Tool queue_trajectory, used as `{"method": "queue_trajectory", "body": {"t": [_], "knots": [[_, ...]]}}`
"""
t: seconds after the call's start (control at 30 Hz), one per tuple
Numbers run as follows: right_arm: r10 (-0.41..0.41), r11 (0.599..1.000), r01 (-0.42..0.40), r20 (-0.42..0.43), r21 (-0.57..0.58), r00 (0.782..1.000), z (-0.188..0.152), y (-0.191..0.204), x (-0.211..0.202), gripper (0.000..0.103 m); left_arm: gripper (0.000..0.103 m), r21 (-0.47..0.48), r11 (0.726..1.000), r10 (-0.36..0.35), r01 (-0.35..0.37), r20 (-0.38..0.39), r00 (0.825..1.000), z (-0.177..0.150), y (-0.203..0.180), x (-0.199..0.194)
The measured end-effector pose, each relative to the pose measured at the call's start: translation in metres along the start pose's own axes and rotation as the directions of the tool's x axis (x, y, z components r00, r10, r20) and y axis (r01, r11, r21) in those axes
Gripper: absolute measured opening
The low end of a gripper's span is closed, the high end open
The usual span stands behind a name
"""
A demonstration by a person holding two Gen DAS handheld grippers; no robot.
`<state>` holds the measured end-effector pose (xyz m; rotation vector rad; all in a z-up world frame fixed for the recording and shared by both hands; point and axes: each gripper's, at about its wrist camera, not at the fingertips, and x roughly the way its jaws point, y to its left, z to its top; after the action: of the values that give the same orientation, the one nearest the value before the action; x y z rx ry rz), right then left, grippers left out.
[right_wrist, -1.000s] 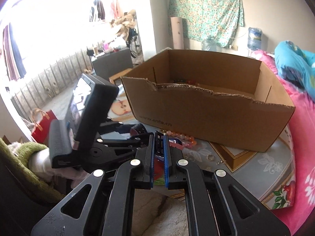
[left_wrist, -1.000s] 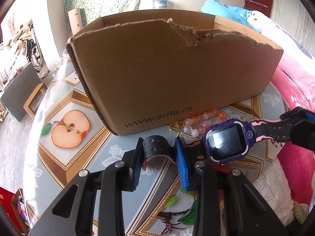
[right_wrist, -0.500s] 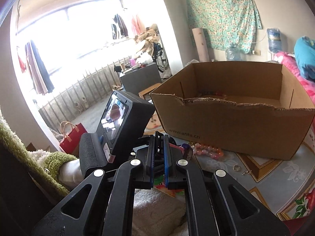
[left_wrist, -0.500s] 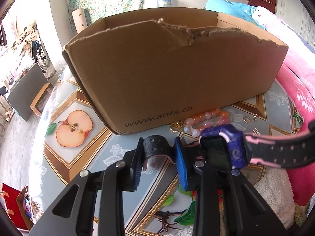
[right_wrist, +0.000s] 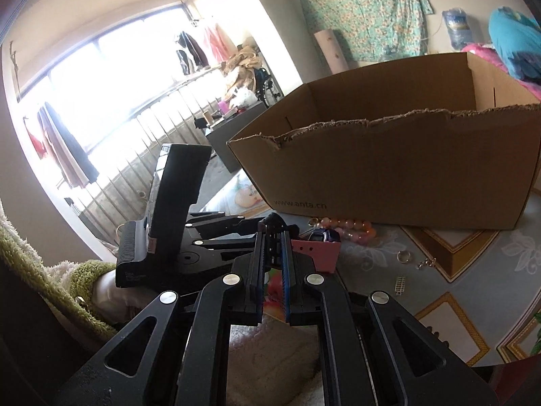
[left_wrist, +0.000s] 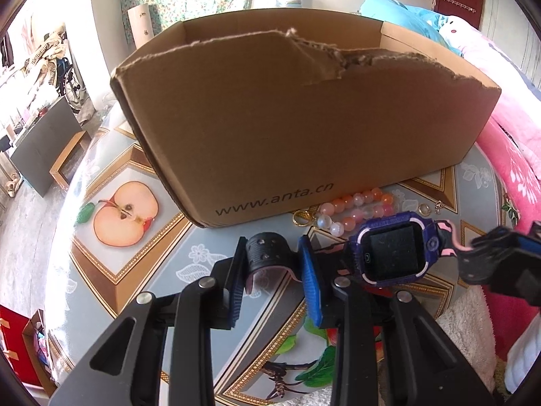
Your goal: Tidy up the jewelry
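Purple-pink watch [left_wrist: 392, 258] (black screen), peach-white beads [left_wrist: 355, 206], brown box [left_wrist: 304, 118], apple-print tablecloth [left_wrist: 125, 213].

- cardboard box [left_wrist: 304, 118]: matt brown paperboard, torn rough rim
- watch [left_wrist: 392, 253]: glossy dark screen, purple plastic case
- beads [left_wrist: 351, 206]: smooth, shiny
- tablecloth [left_wrist: 111, 270]: glossy printed sheet

I see a round table [left_wrist: 111, 280] covered with a grey cloth printed with a halved apple [left_wrist: 126, 215] and gold-edged frames. Past it hangs a green floral curtain [right_wrist: 361, 13] on the wall — a water jug [right_wrist: 458, 27] and a pale cardboard tube [right_wrist: 331, 52] stand below. Bright windows with hanging clothes [right_wrist: 67, 155] fill the left, and pink bedding [left_wrist: 514, 169] lies beside the table.
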<state>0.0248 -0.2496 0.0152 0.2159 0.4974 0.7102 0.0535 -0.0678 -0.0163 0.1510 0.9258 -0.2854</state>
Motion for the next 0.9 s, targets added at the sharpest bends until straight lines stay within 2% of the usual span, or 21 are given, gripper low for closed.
{"method": "queue_trajectory", "body": {"t": [0.1, 0.23, 0.33, 0.43, 0.5, 0.57, 0.67, 0.7, 0.77, 0.83, 0.9], "knots": [[-0.011, 1.000, 0.011, -0.002, 0.008, 1.000, 0.002, -0.004, 0.003, 0.007, 0.029, 0.016, 1.000, 0.014, -0.015, 0.007, 1.000, -0.001, 0.000, 0.000], [0.030, 0.998, -0.032, 0.043, 0.048, 0.999, 0.009, -0.009, -0.008, 0.007, 0.029, 0.041, 0.999, 0.032, -0.033, 0.018, 0.999, -0.003, -0.003, -0.001], [0.008, 0.998, -0.011, 0.057, 0.059, 0.998, 0.010, -0.015, -0.012, 0.007, 0.019, 0.045, 0.999, 0.008, -0.010, 0.030, 1.000, -0.003, -0.008, -0.005], [-0.002, 0.994, -0.006, 0.073, 0.108, 0.997, 0.012, -0.024, -0.018, 0.007, 0.015, 0.073, 0.997, -0.007, 0.003, 0.059, 0.998, 0.000, -0.014, -0.015], [-0.010, 0.989, -0.003, 0.085, 0.146, 0.996, 0.014, -0.034, -0.024, 0.006, 0.014, 0.070, 0.997, -0.038, 0.032, 0.074, 0.997, 0.006, -0.015, -0.025], [-0.013, 0.985, -0.004, 0.100, 0.175, 0.995, 0.015, -0.039, -0.033, 0.006, 0.014, 0.037, 0.995, -0.095, 0.092, 0.109, 0.989, 0.015, -0.013, -0.043], [0.000, 0.982, -0.029, 0.154, 0.187, 0.988, 0.020, -0.037, -0.054, 0.006, 0.014, 0.014, 0.987, -0.158, 0.159, 0.211, 0.965, 0.026, -0.009, -0.078], [-0.003, 0.981, -0.028, 0.157, 0.192, 0.988, 0.020, -0.037, -0.057, 0.006, 0.014, 0.007, 0.986, -0.165, 0.167, 0.220, 0.961, 0.026, -0.007, -0.082], [-0.013, 0.976, -0.014, 0.121, 0.218, 0.993, 0.012, -0.044, -0.052, 0.006, 0.014, -0.026, 0.983, -0.175, 0.182, 0.178, 0.968, 0.021, -0.002, -0.072], [0.011, 0.954, -0.025, 0.051, 0.299, 0.999, -0.002, -0.056, -0.037, 0.006, 0.014, -0.077, 0.985, -0.151, 0.155, 0.058, 0.987, 0.007, 0.006, -0.045], [0.034, 0.935, -0.034, 0.007, 0.353, 0.999, -0.015, -0.062, -0.027, 0.005, 0.014, -0.143, 0.974, -0.175, 0.175, 0.014, 0.985, -0.006, 0.016, -0.035]]}}
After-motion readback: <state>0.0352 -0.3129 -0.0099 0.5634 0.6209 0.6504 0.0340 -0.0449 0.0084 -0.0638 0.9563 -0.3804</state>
